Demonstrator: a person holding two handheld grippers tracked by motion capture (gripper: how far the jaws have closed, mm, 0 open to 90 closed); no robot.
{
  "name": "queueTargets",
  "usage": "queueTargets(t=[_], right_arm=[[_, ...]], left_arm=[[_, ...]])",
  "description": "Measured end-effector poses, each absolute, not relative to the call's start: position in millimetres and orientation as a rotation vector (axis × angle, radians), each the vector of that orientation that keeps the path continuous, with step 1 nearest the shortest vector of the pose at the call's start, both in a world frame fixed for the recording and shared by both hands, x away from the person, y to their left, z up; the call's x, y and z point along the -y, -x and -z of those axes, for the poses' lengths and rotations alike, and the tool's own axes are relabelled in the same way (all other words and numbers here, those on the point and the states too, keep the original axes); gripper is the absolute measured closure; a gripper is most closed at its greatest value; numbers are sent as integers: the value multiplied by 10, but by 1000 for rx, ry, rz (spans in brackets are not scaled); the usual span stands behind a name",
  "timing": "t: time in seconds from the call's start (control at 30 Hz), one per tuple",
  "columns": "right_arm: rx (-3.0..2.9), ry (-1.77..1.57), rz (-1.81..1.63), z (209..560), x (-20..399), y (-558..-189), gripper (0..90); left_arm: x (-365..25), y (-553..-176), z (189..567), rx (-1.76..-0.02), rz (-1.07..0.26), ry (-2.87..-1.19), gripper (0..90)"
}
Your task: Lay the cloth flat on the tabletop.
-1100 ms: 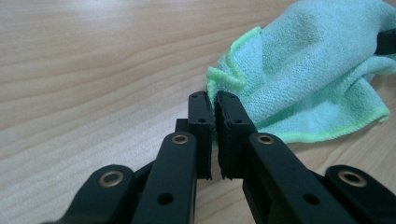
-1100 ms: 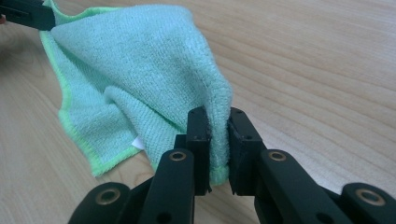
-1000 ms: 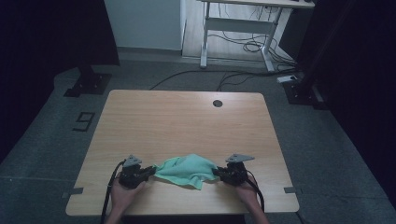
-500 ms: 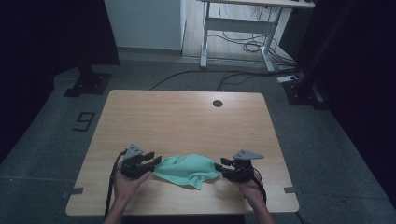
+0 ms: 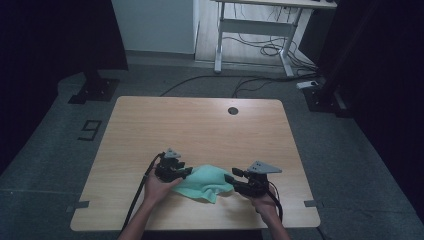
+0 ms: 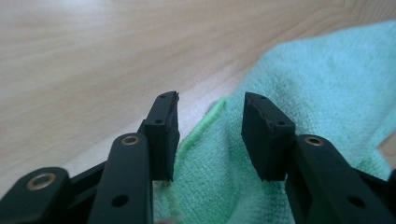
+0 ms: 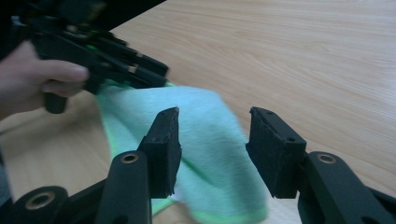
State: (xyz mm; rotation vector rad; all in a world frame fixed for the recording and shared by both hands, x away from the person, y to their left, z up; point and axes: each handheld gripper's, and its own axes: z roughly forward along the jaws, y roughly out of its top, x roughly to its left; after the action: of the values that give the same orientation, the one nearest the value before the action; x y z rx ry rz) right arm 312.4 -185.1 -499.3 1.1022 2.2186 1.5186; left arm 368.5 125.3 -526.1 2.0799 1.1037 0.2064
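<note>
Both grippers, left gripper [image 5: 186,172] and right gripper [image 5: 230,178], are spread, just opened, flanking the green cloth [image 5: 204,182] near the tabletop's [image 5: 200,125] front edge.

One readable mark: a dark numeral "9" [image 5: 90,130] on the grey floor [image 5: 60,150], just off the left edge of the table [image 5: 200,125], seen in the high view. No lettering, label or brand legible on the table top. Nothing readable in the left gripper view or the right gripper view. Distant desk frame and cables at the top of the high view too small to read.
</note>
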Motion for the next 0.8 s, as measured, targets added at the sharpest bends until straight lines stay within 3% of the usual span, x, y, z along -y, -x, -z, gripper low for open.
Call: queueTargets(t=[0.27,0.6,0.8], right_arm=[[-2333,-1053,-1485,5111,1620,-3040,527],[-2403,-1014,-1434,5210,1458,-2993,519],[-2470,-972,-1380,5313,1323,-2982,500]], left_arm=[[-1241,-3636,5355,-1116,-202,-2101,630],[-1259,-3599,5417,-1121,-208,-2078,801],[-1273,-3580,5408,-1126,-241,-2055,835]])
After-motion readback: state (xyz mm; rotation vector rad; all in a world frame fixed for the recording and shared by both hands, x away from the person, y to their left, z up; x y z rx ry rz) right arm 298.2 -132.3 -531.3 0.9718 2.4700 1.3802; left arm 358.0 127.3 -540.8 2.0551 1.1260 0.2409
